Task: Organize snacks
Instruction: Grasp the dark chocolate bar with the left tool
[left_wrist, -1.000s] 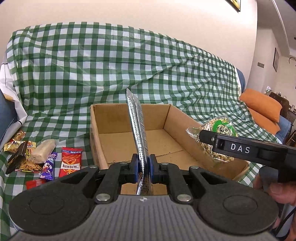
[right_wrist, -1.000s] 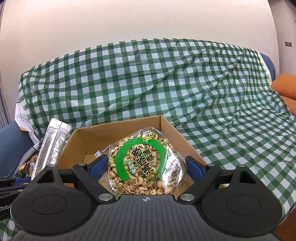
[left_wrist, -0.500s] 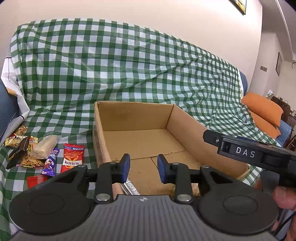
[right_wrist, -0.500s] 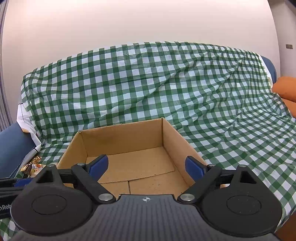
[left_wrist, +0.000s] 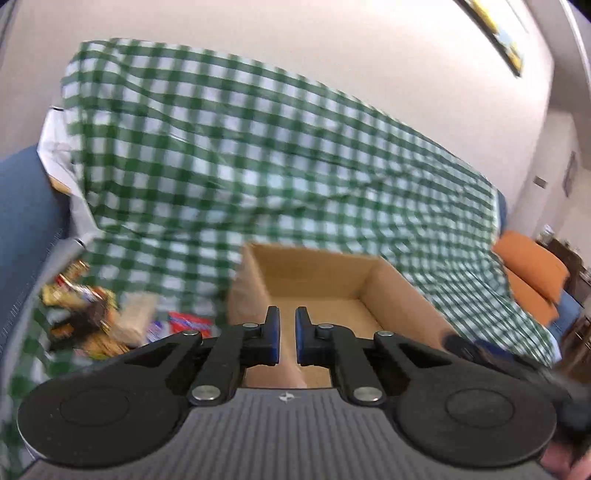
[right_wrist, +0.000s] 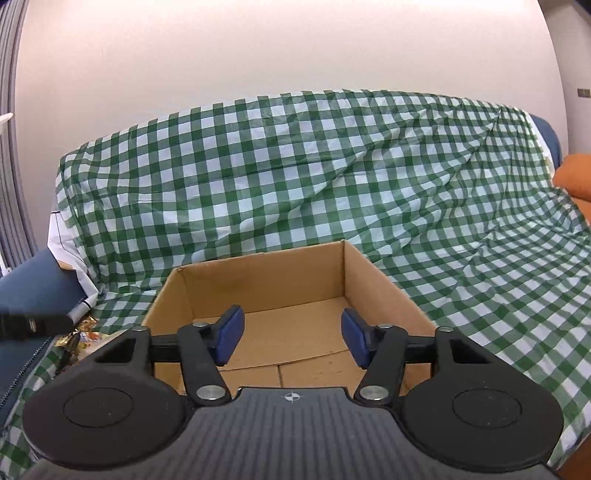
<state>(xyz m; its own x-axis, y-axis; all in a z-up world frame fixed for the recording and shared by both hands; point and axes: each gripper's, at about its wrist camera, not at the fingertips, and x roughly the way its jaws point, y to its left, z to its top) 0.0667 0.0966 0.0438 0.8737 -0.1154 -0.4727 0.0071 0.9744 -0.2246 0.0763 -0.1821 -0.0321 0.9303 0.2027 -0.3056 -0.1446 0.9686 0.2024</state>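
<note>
A brown cardboard box (left_wrist: 332, 273) (right_wrist: 273, 273) sits on the green checked cloth. My left gripper (left_wrist: 287, 334) is empty, its pads a narrow gap apart, above the box's near left part. My right gripper (right_wrist: 291, 341) is open wide and empty over the box's near side. A pile of snack packets (left_wrist: 110, 317) lies left of the box, blurred in the left wrist view; a few of the snack packets (right_wrist: 83, 332) show at the left edge of the right wrist view. The box's near floor is hidden by the grippers.
The checked cloth (right_wrist: 332, 177) covers a sofa back and seat. An orange cushion (left_wrist: 532, 273) lies at the right. A blue cushion (right_wrist: 33, 284) is at the left. The right gripper's body (left_wrist: 517, 373) shows blurred in the left wrist view.
Both grippers let go of their packets: the silver stick pack and the green-labelled puffed snack bag have left the jaws. The left gripper has since narrowed and swung left; the right jaws stay wide.
</note>
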